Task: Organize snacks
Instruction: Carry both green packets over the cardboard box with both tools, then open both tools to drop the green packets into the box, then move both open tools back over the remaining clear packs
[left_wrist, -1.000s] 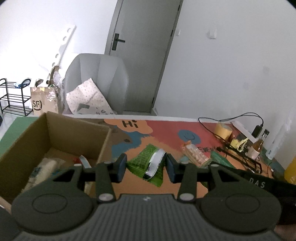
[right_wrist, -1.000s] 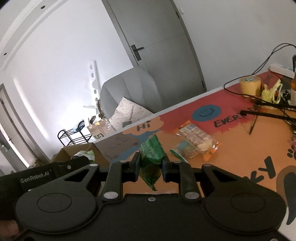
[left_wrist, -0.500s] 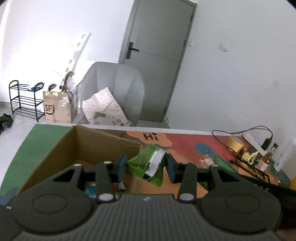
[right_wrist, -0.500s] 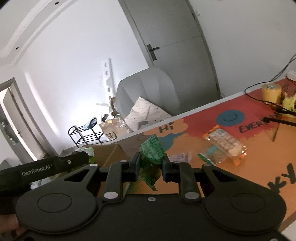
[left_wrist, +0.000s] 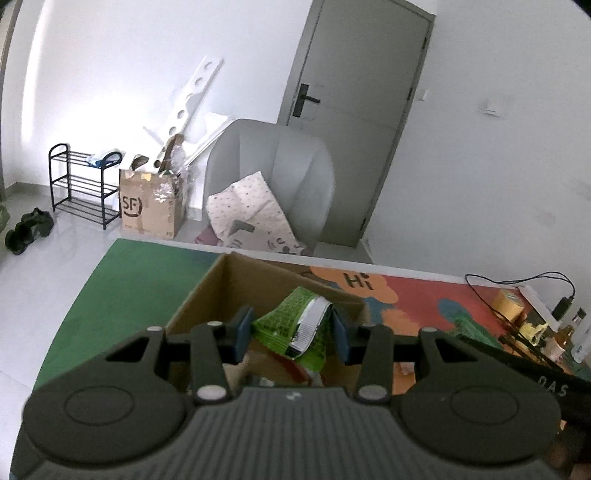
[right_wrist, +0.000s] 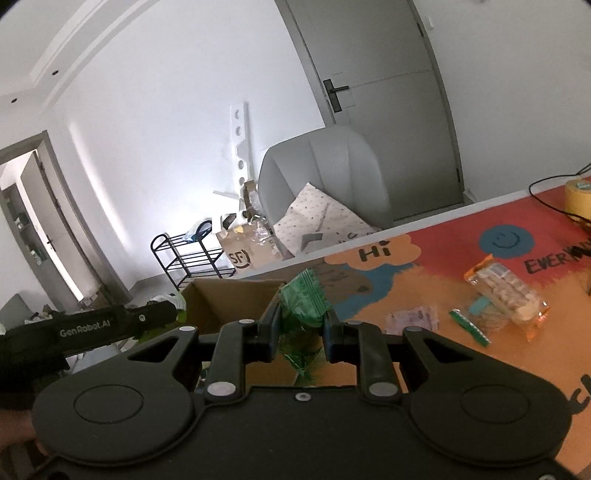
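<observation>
Snacks are partly sorted: some lie in the box. Both jaws hold green packs over it. More packs wait on the worktop at 2 o'clock.

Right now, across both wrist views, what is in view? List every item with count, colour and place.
box: 1, brown cardboard, open, on the mat's left part
green packet: 1, light green and silver, in the left gripper above the box
dark green packet: 1, in the right gripper near the box
clear packet: 1, orange-edged, lying on the mat
purple packet: 1, on the mat
tape roll: 1, yellow, far right of the mat
mat: 1, orange, red and green, covers the table
chair: 1, grey, behind the table
SF box: 1, brown, on the floor
rack: 1, black, by the wall
door: 1, grey
left gripper: dark, shut on the green packet
right gripper: black, shut on the dark green packet
</observation>
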